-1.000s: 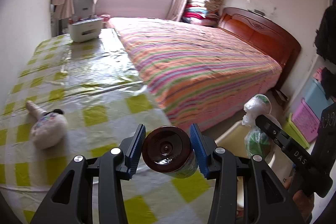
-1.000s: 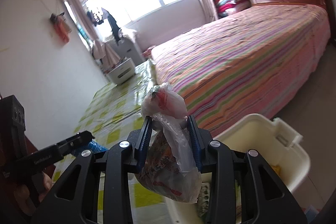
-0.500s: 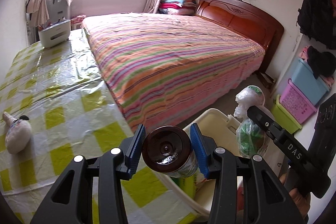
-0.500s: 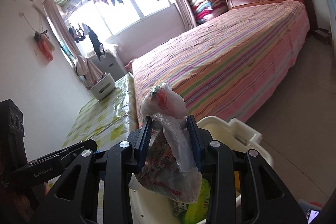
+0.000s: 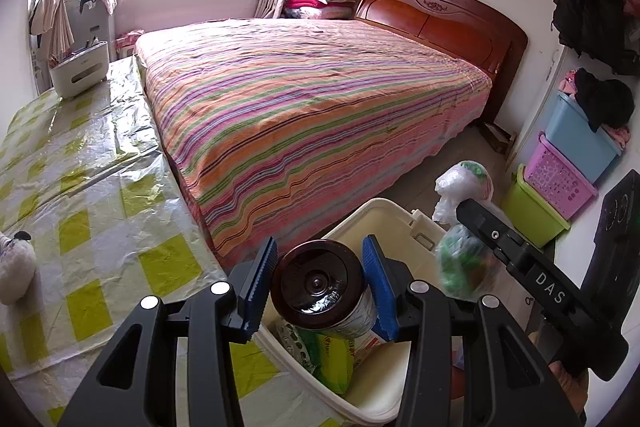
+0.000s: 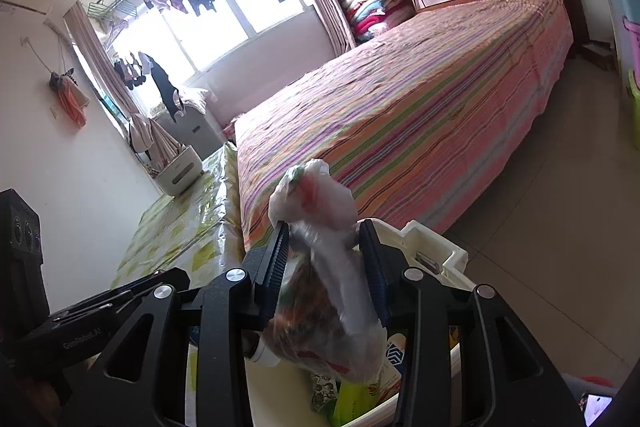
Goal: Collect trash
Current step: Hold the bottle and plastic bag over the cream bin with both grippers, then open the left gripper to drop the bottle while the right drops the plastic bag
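My left gripper [image 5: 320, 243] is shut on a bottle [image 5: 318, 283] with a dark brown cap and hangs over the near corner of the white bin [image 5: 384, 207]. The bin stands on the floor between the table and the bed. Over that same bin [image 6: 436, 243], my right gripper [image 6: 324, 227] has its jaws opening. A knotted clear plastic bag of trash [image 6: 316, 195] sits between them, blurred and sagging toward the bin. In the left wrist view the bag [image 5: 464, 183] shows at the right gripper's tip. Green wrappers [image 5: 336, 355] lie inside the bin.
A striped bed [image 5: 312, 99] fills the middle of the room. A table with a yellow checked plastic cloth [image 5: 80, 187] runs along the left, with a plush toy [image 5: 14, 267] and a white box [image 5: 80, 71] on it. Coloured baskets [image 5: 560, 183] stand stacked at the right wall.
The left gripper carried the bottle from above the table to above the bin. The right gripper came down over the bin, its jaws widened, and the bag began to slip downward.
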